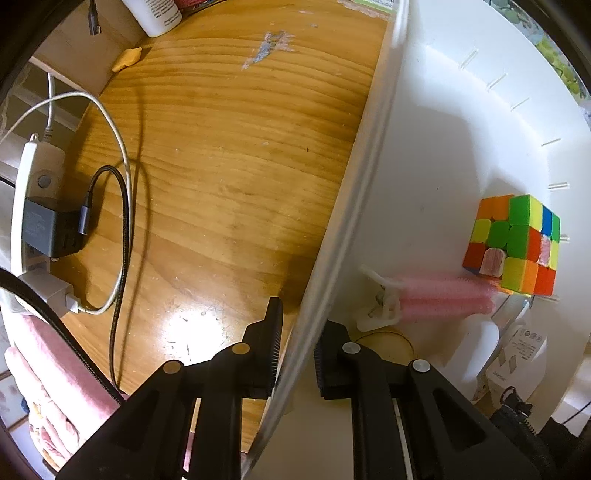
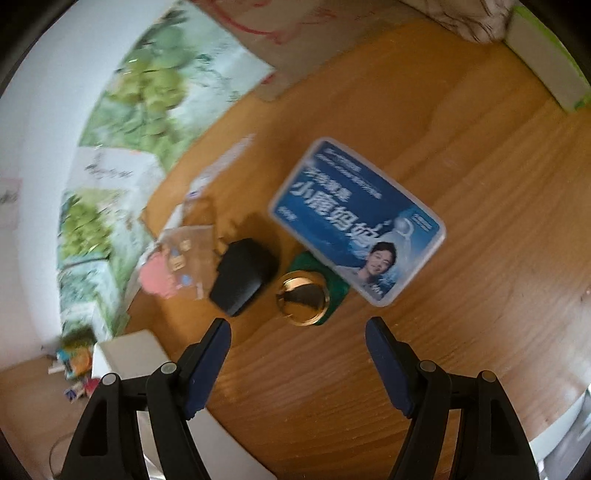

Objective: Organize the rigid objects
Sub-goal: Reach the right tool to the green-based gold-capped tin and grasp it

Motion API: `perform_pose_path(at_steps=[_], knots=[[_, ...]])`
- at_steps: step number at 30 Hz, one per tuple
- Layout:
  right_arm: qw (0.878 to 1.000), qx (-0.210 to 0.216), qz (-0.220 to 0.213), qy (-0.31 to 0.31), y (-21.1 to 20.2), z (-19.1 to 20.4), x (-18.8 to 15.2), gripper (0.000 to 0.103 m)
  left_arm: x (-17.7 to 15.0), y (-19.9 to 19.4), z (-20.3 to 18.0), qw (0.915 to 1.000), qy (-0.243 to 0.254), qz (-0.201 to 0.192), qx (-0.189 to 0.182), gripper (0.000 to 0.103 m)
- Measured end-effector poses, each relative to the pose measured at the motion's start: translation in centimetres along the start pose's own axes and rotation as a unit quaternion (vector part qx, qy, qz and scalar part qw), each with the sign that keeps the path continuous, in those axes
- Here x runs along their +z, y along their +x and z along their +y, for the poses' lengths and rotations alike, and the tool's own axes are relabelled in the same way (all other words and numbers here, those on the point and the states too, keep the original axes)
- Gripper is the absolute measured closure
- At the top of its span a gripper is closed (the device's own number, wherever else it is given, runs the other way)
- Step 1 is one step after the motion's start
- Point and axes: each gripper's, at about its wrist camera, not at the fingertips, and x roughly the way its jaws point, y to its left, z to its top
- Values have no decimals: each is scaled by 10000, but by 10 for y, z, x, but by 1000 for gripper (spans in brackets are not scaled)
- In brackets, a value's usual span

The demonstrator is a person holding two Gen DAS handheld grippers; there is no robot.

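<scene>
jar (image 2: 303, 303): on table (image 2: 461, 332) just beside blue box (image 2: 356, 219), likely rigid, slick; grasp across rim | right gripper (image 2: 298, 338): jaws wide, empty, above it | left gripper (image 1: 295, 350): clamped on bin (image 1: 354, 184) wall

1. Wooden tabletop (image 1: 229, 155), worn pale patch near top centre of the left wrist view.
2. White power strip (image 1: 27, 206) at left edge; dark charger block (image 1: 50, 232) plugged in, black braided cable (image 1: 123, 229) looping from it.
3. White cable (image 1: 110, 122) curving across upper left to a white plug (image 1: 55, 293) at lower left.
4. White bottle (image 1: 155, 14) at top edge; small yellow piece (image 1: 127, 59) below it.
5. Pink cloth (image 1: 55, 384) at lower left.
6. Right wrist view, blurred: green-printed sheet (image 2: 147, 85) at upper left.
</scene>
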Motion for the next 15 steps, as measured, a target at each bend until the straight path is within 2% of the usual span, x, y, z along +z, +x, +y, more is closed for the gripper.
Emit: perform_pose_path(at_steps=[8,15], knots=[[9987,-415,-154,265,11,-4,7,27,-3,-2,7,10000,-48,-9,-55,88],[9981,-513,-155,296,21,-4,11,46,1,-1,8,10000,-44,11,-75,88]])
